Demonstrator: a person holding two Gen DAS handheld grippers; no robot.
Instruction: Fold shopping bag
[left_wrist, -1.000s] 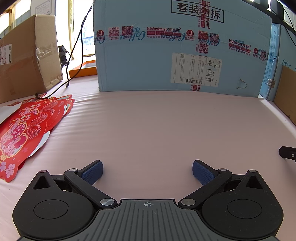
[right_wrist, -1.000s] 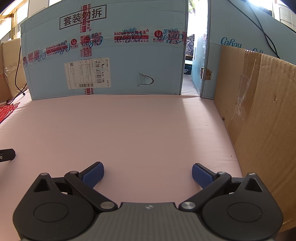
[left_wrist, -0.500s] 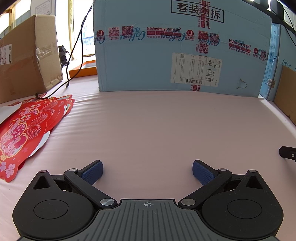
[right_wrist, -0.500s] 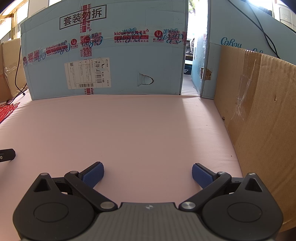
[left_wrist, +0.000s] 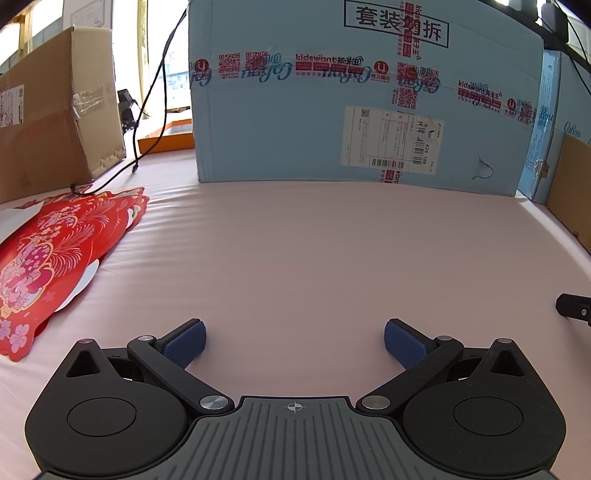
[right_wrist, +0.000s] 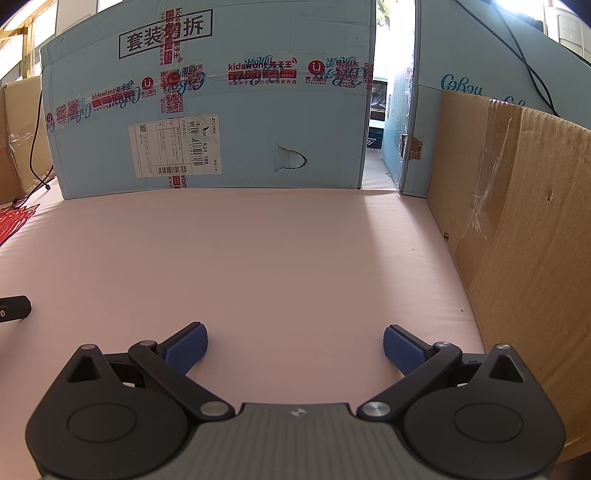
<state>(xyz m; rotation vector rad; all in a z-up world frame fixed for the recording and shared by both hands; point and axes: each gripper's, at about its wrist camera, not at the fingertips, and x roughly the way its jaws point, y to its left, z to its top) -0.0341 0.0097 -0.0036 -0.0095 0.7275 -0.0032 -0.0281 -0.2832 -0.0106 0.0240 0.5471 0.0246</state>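
The red shopping bags (left_wrist: 55, 251) lie flat in a fanned stack at the left edge of the left wrist view, on the pink surface (left_wrist: 314, 251). They carry a pink and gold floral print, with white showing along the lower edge of the stack. In the right wrist view only a red corner (right_wrist: 14, 221) shows at the left edge of the frame.

The left tool (left_wrist: 294, 341) sits at the bottom centre of its view, jaws spread wide, nothing between the blue pads (left_wrist: 184, 343). It is well apart from the bags. The right tool (right_wrist: 294, 343) is likewise wide open and empty, low over bare surface. A black tip of each tool shows at the side edge of the other's view.

A black cable (left_wrist: 155, 92) drops from the upper left and ends on the surface just behind the bags. A brown cardboard box (left_wrist: 55, 110) stands at upper left of the left view. A large light blue carton (left_wrist: 362, 92) with red printed tape and a white shipping label (left_wrist: 393, 140) fills the upper centre. In the right wrist view a brown cardboard panel (right_wrist: 517, 221) walls the right side, with a second blue carton (right_wrist: 480, 48) behind it.
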